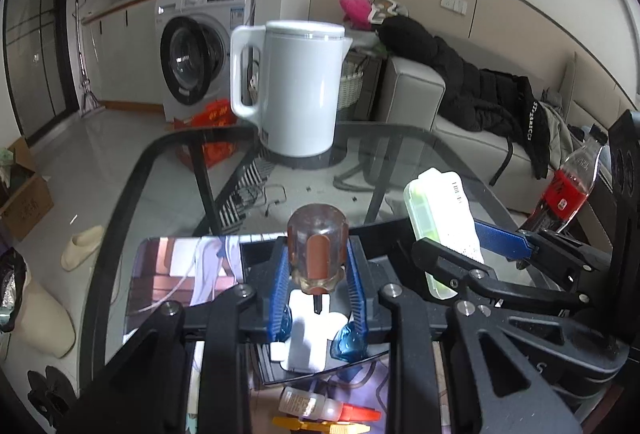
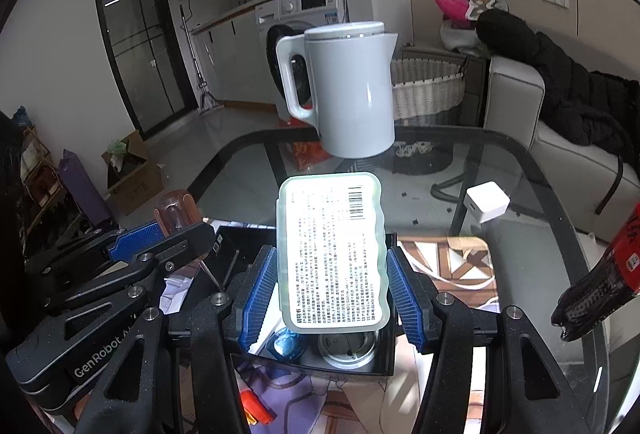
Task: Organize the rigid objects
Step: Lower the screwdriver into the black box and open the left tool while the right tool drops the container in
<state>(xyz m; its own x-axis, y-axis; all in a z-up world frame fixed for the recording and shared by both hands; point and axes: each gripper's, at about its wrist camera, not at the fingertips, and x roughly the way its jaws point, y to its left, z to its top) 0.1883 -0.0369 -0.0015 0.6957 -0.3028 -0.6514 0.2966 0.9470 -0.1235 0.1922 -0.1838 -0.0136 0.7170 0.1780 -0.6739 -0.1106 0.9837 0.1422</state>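
Both tongs are loaded, and each one hides part of what lies under it. Behind my left tongs [image 1: 318, 298] the black open-topped box [image 2: 384, 358] is mostly covered, so its contents are hard to make out beyond a white piece and something blue. My right tongs [image 2: 332, 290] block most of that box too; a round grey thing in it is only half seen. At the bottom of the left view a small glue bottle with a red cap [image 1: 320, 408] is cut off by the frame edge. The stubby screwdriver with a clear amber and brown handle [image 1: 318, 254] stands handle up, its short dark tip pointing down at the box. The pale green translucent plastic case with a white printed label [image 2: 332, 254] is tilted, label toward my camera, above the same box. My left tongs are clamped narrowly on the screwdriver handle, blue pads on both sides. My right tongs sit wider, pads pressed to the case's long edges. All this hangs over the glass surface [image 2: 520, 161], where a white kettle [image 2: 348, 89] stands farther back.
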